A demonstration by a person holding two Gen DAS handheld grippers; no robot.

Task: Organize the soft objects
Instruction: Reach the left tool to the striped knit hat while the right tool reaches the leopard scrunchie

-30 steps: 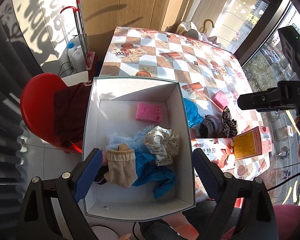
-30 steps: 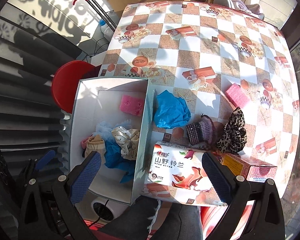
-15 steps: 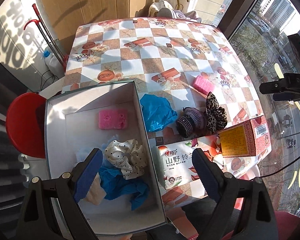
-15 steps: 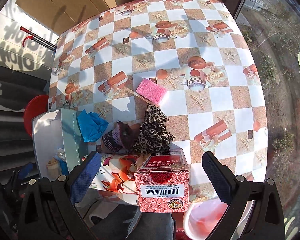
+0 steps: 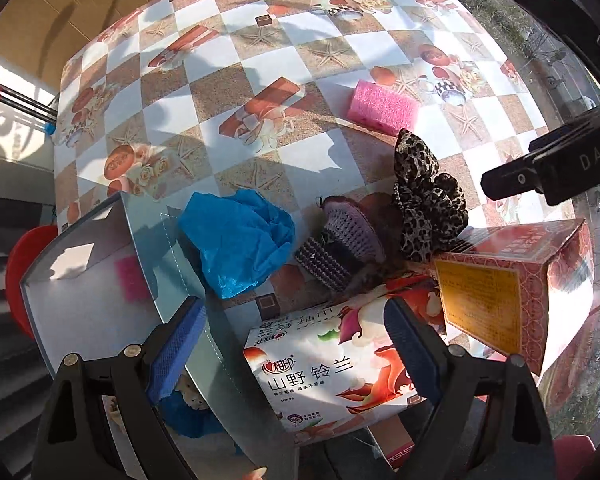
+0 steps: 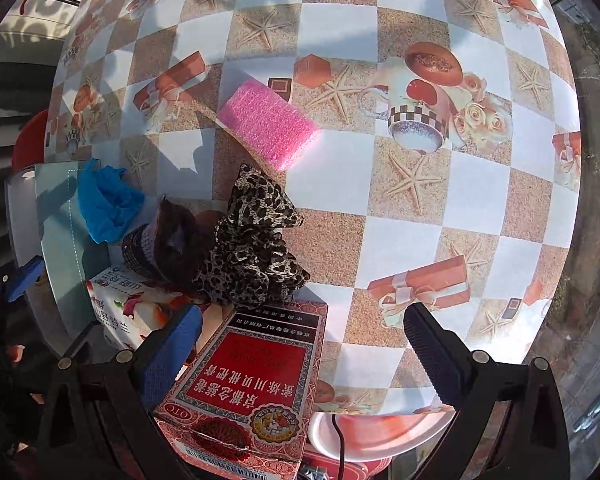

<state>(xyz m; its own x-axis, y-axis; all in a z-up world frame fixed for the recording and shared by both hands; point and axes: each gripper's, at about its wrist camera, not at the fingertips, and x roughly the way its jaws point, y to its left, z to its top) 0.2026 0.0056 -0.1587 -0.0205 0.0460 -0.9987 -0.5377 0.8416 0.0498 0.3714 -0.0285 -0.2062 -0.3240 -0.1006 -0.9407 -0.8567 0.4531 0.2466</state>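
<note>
On the checkered table lie a pink sponge (image 5: pixel 382 106) (image 6: pixel 269 130), a leopard scrunchie (image 5: pixel 426 204) (image 6: pixel 252 252), a purple knit item (image 5: pixel 340 248) (image 6: pixel 156 246) and a crumpled blue cloth (image 5: pixel 240 240) (image 6: pixel 108 200). The open grey box (image 5: pixel 172 264) (image 6: pixel 56 216) at the left holds another pink sponge (image 5: pixel 129 278) and more soft items. My left gripper (image 5: pixel 296 344) is open above the tissue pack, just short of the blue cloth. My right gripper (image 6: pixel 300 352) is open above the red carton, short of the scrunchie.
A tissue pack (image 5: pixel 332 376) (image 6: pixel 128 308) and a red medicine carton (image 5: pixel 512 280) (image 6: pixel 252 380) stand at the table's near edge. A red stool (image 5: pixel 24 264) is left of the box. A pink-white bowl (image 6: pixel 380 432) sits below the edge.
Both grippers swung right and moved closer to the table. The left view left the box interior for the loose items; the right view now centres on the sponge and scrunchie.
</note>
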